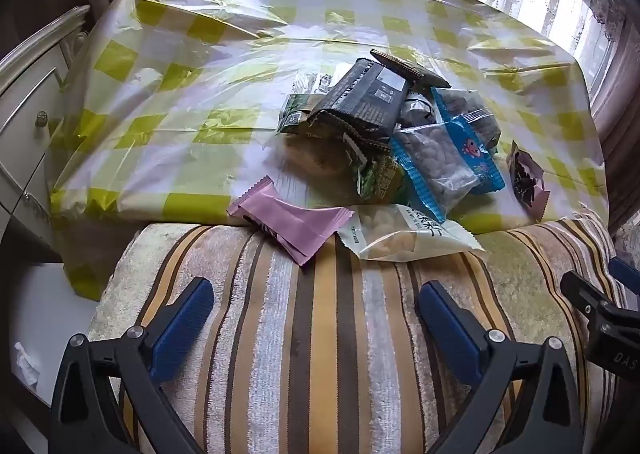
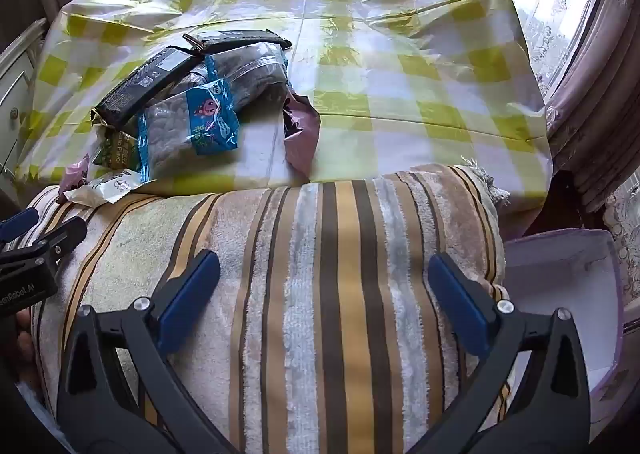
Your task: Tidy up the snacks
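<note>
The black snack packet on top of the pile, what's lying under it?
Under the black packet lie a green-and-white packet, a greenish packet and a blue-edged clear bag of pale snacks. Anything deeper in the pile is covered.

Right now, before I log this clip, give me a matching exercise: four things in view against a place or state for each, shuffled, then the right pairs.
Things:
1. pink wrapped snack
2. black packet
3. left claw
4. white box

Places or states:
A. on top of the snack pile
B. open, nothing between its fingers
C. beside the striped towel, off the table's right side
D. straddling the edge of towel and checked tablecloth

Pairs: 1-D, 2-A, 3-B, 4-C
</note>
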The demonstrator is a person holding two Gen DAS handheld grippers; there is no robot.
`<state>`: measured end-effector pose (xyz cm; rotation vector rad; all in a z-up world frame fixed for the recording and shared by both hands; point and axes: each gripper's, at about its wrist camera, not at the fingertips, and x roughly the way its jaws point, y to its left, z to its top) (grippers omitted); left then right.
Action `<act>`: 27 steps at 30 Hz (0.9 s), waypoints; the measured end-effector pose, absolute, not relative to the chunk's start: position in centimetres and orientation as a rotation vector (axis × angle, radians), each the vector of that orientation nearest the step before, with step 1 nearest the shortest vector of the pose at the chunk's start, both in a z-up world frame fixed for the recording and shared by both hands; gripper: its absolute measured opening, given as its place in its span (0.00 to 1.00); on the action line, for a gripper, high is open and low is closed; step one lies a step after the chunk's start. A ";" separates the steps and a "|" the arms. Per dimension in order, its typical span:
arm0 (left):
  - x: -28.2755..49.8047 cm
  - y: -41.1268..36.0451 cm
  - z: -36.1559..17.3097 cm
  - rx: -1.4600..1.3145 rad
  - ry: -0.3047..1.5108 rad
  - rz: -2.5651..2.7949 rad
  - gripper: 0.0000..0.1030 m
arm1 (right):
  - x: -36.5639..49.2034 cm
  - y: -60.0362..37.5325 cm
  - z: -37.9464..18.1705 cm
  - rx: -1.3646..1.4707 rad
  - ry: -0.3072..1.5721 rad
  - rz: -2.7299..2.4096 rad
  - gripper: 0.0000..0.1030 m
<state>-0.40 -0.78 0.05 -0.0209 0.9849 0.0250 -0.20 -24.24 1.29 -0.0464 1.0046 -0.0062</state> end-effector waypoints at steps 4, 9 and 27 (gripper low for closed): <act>0.1 -0.1 -0.2 -0.071 1.000 0.010 1.00 | -0.2 -24.2 1.3 -0.058 1.003 -0.013 1.00; 0.0 -0.1 0.2 -0.069 0.998 0.017 1.00 | -0.2 -24.2 1.2 -0.059 1.005 -0.013 1.00; 0.5 -0.8 -0.2 -0.032 1.011 0.036 1.00 | -0.2 -24.2 1.2 -0.062 1.004 -0.015 1.00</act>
